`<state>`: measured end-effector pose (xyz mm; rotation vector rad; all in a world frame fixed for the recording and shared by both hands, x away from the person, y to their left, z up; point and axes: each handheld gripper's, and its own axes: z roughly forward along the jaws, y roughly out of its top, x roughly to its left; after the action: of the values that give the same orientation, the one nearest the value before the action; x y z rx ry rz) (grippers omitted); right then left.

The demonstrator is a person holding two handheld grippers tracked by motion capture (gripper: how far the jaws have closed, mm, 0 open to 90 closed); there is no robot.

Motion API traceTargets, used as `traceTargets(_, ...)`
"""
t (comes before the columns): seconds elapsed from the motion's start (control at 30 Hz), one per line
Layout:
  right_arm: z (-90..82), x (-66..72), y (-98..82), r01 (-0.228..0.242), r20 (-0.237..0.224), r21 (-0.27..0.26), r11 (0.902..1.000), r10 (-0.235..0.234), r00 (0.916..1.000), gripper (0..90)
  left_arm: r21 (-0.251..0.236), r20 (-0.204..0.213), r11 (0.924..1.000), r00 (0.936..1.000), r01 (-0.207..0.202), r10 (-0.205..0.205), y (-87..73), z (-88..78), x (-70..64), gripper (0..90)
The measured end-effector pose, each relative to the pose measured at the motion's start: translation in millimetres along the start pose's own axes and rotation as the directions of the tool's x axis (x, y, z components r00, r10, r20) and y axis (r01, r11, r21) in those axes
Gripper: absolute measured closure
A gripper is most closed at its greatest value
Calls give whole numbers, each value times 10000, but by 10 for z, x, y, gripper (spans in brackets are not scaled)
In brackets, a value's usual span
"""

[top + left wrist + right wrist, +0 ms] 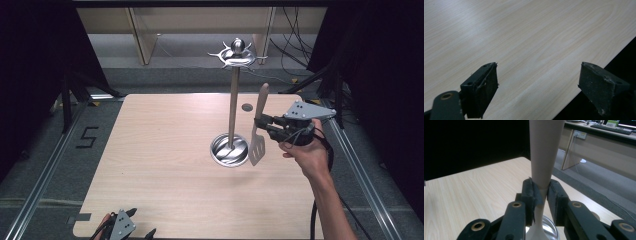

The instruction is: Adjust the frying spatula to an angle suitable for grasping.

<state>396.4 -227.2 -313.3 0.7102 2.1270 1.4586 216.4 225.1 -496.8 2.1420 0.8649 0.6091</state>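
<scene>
- A slotted spatula [258, 134] with a tapered, smooth handle is being clamped upright by the right gripper [263, 124] near the desk's [165, 165] right edge, beside the polished steel rack [232, 100].
- The left gripper [539, 87], jaws apart, is being held over the pale woodgrain near corner.

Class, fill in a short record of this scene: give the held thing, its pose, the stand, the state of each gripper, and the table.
held thing: cream slotted spatula with a wooden handle, in the right gripper
pose: upright, blade down, lifted off the table beside the stand's base
stand: metal utensil stand, round base, hooks on top, none bearing anything
right gripper: shut on the handle
left gripper: open, nothing between its jaws, at the table's near edge
table: pale wooden table
</scene>
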Motion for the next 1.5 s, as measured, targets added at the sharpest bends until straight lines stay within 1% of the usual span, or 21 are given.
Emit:
traceTargets(0.07, 25, 12, 105, 157, 144, 47, 9999, -158, 9998, 769, 130, -15, 9997, 9998, -204, 205, 0, -5, 17, 150)
traceTargets(0.13, 30, 11, 171, 291, 150, 147, 9995, -293, 9995, 769, 11, 35, 10000, 10000, 10, -10, -2, 4, -4, 150)
traceTargets(0.2, 53, 17, 221, 309, 137, 148, 9994, -311, 9994, 769, 107, -7, 9998, 9999, -140, 140, 3, -8, 12, 150)
traceTargets(0.27, 73, 10, 258, 190, 215, 297, 9994, -196, 9996, 769, 20, -62, 10000, 10000, 15, -15, -6, -1, 5, 150)
traceTargets(0.4, 99, 20, 310, 23, 191, 389, 9992, -31, 9998, 769, 150, -27, 9998, 9999, -140, 140, -3, -8, 17, 150)
traceTargets(0.53, 125, 16, 343, 287, 263, 334, 9990, -296, 9992, 769, 156, -43, 9997, 9998, -207, 207, 1, -5, 15, 150)
traceTargets(0.57, 122, 28, 358, 1, 333, 501, 9987, -18, 9994, 769, -10, -1, 10000, 10000, -8, 8, -2, 4, -1, 150)
traceTargets(0.6, 122, 28, 358, 1, 333, 501, 9987, -18, 9994, 769, 93, 7, 9998, 9998, -203, 203, 2, -5, 9, 150)
traceTargets(0.67, 128, 14, 379, 13, 325, 572, 9984, -32, 9995, 769, 71, 61, 10000, 10000, -8, 8, 11, -10, -24, 150)
traceTargets(0.7, 130, 19, 384, -108, 365, 686, 9976, 83, 9993, 769, 83, 47, 9990, 9991, -433, 433, 20, -7, -3, 150)
traceTargets(0.73, 138, 17, 384, -121, 475, 758, 9970, 85, 9988, 769, 56, 70, 9999, 9999, -120, 120, 9, -4, -29, 150)
traceTargets(0.83, 155, 10, 384, -104, 352, 800, 9967, 76, 9994, 769, 10, 81, 9994, 9994, -344, 344, 12, 7, -10, 150)
traceTargets(0.87, 163, 7, 390, 6, 442, 763, 9971, -40, 9990, 769, 77, 29, 10000, 10000, 57, -57, 3, -2, -31, 150)
traceTargets(0.93, 169, 16, 391, -123, 408, 826, 9965, 90, 9991, 769, 37, 110, 10000, 9999, -92, 92, 4, -1, -4, 150)
traceTargets(0.97, 181, 12, 393, -45, 465, 756, 9971, 10, 9989, 769, -16, -19, 9999, 9999, 146, -146, -2, 3, -17, 150)
traceTargets(1.0, 191, 13, 396, -70, 450, 887, 9960, 31, 9990, 768, 35, -60, 9996, 9996, -285, 285, 5, -9, 13, 150)
traceTargets(1.07, 224, 6, 399, -92, 346, 815, 9966, 64, 9994, 768, 40, -62, 9997, 9997, -250, 250, 6, -13, 11, 150)
traceTargets(1.13, 237, 14, 402, -94, 603, 783, 9969, 47, 9982, 768, 24, -64, 9989, 9989, -460, 460, 7, -2, 26, 150)
traceTargets(1.2, 244, 1, 413, -29, 586, 970, 9953, -28, 9983, 768, -43, 36, 9999, 9999, 95, -94, -1, 5, -15, 150)
traceTargets(1.4, 291, 22, 418, -240, 608, 982, 9949, 181, 9980, 767, 94, -98, 9990, 9990, -431, 432, 7, -5, 24, 150)
traceTargets(1.5, 297, 17, 419, -163, 551, 964, 9952, 110, 9984, 766, 2, -14, 10000, 10000, 15, -15, -1, 3, -8, 150)
